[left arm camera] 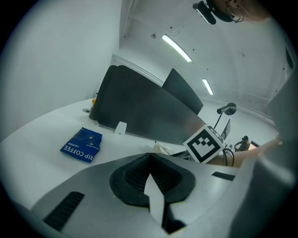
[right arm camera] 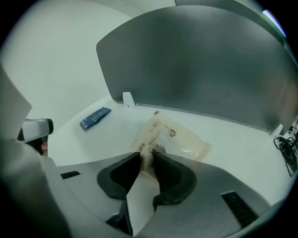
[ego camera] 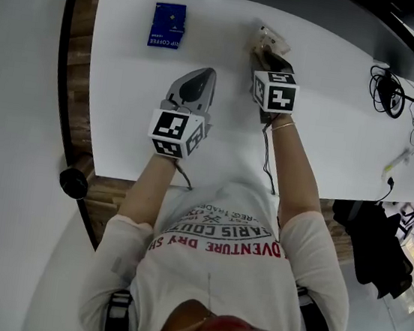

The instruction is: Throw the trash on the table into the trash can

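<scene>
1 white table point(ego camera: 130, 120) fills the head view, with a dark panel point(right arm camera: 195, 65) standing along its far edge and a tangle of cables point(ego camera: 389, 93) at its right end. 2 grippers hang over the middle. The left gripper point(left arm camera: 150, 157) has its jaws together on nothing, and a blue coffee packet point(left arm camera: 82, 144) lies flat ahead to its left. The right gripper point(right arm camera: 146, 158) pinches the near end of a pale wrapper point(right arm camera: 174, 137), which lies on the table near the panel. In the head view that gripper hides most of the wrapper; the right gripper view shows it nearly whole. A small white clip point(right arm camera: 127, 99) stands at the panel's foot.
</scene>
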Action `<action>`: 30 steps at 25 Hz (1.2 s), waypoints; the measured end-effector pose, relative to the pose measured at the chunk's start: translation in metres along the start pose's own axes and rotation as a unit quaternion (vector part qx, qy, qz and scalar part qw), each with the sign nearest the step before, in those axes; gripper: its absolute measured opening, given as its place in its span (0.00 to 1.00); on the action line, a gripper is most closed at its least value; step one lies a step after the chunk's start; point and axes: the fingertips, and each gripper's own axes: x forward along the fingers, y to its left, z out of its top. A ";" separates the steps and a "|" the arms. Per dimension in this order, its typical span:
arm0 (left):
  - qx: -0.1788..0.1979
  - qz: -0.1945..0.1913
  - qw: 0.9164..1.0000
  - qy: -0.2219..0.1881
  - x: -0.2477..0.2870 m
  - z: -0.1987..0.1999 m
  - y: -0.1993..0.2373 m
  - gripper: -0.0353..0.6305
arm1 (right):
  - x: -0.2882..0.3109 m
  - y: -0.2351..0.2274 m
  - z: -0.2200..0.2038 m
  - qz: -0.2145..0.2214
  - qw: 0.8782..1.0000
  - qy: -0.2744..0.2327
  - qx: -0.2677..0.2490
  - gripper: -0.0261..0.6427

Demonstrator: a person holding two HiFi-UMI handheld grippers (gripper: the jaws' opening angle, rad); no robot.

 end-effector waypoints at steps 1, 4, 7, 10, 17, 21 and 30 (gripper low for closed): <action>-0.002 0.000 1.000 0.002 0.000 -0.001 0.000 0.09 | 0.000 0.003 0.000 0.006 1.000 0.001 -0.004 0.20; -0.008 0.001 1.000 0.007 0.000 -0.004 -0.002 0.09 | -0.001 0.011 -0.002 0.020 1.000 0.001 -0.012 0.10; -0.012 0.006 1.000 0.005 -0.003 -0.004 -0.007 0.09 | -0.010 0.016 -0.007 0.039 0.999 -0.002 -0.006 0.09; -0.016 0.019 1.000 -0.001 -0.016 -0.005 -0.016 0.09 | -0.032 0.028 -0.015 0.074 0.997 -0.011 0.001 0.09; -0.010 0.091 0.995 -0.046 -0.072 -0.016 -0.055 0.09 | -0.099 0.070 -0.025 0.160 0.985 -0.053 -0.049 0.09; -0.039 0.156 0.984 -0.083 -0.123 -0.044 -0.079 0.09 | -0.137 0.101 -0.044 0.213 0.970 -0.061 -0.100 0.09; -0.100 0.328 0.924 -0.167 -0.266 -0.126 -0.116 0.09 | -0.214 0.215 -0.132 0.356 0.908 -0.043 -0.217 0.09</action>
